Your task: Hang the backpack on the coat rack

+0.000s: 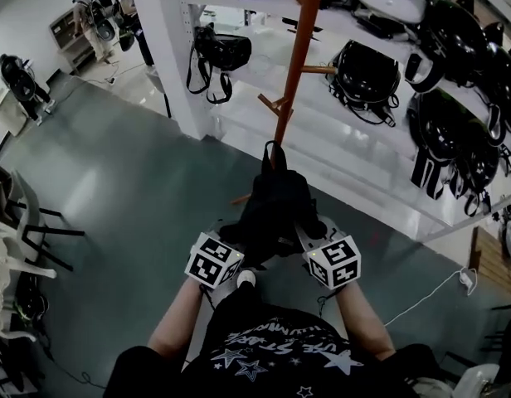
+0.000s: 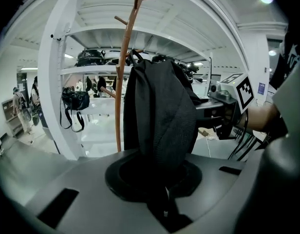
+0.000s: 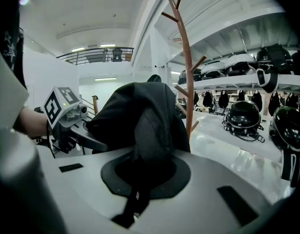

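Note:
A black backpack (image 1: pixel 272 206) hangs between my two grippers in front of my chest, its top loop pointing at the rack. In the head view my left gripper (image 1: pixel 241 232) is shut on the bag's left side and my right gripper (image 1: pixel 308 232) on its right side; the fabric hides the jaw tips. The left gripper view has dark fabric of the backpack (image 2: pixel 162 111) rising from my left gripper (image 2: pixel 159 182). A strap of the backpack (image 3: pixel 145 126) runs through my right gripper (image 3: pixel 139 179). The brown wooden coat rack (image 1: pixel 295 65) (image 2: pixel 122 82) (image 3: pixel 188 82) stands just beyond the bag, its pegs bare.
White shelving (image 1: pixel 363 152) behind the rack carries several black helmets (image 1: pixel 367 77) and a black bag (image 1: pixel 221 52). A white pillar (image 1: pixel 168 48) rises to the left. Chairs (image 1: pixel 27 222) stand at the far left, and a white cable (image 1: pixel 430 293) lies on the floor at right.

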Available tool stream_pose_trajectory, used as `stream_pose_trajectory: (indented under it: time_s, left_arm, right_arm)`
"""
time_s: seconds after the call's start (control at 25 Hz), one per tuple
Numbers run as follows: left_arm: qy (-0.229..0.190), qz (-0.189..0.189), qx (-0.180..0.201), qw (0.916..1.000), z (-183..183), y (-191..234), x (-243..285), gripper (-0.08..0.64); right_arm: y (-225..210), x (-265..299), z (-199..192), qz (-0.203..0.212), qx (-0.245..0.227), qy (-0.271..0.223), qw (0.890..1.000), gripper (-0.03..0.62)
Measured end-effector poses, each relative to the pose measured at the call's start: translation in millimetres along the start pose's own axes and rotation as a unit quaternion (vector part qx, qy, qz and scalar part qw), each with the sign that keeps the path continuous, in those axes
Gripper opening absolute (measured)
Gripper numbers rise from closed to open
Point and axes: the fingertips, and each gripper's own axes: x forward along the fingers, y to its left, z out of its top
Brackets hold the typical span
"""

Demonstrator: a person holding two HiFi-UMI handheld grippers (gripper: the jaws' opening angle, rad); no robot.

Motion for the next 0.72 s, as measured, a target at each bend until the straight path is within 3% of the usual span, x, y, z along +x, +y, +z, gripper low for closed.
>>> stream_pose_trajectory:
  time_s: [0.32,0.72]
  left_arm:
    - [-0.003,-0.031,0.035,0.9989,43.3,59.8,27.3,0.061]
    - [-0.001,-0.060,0.039,0.9975,67.1,104.7,58.4,0.061]
  right_arm:
    - [-32.5,46.5,35.5,-0.047,0.015,-0.010,0.999,0.015]
    - [-61.6,86.1,52.4,-0.082,0.025,-0.008,0.996,0.015]
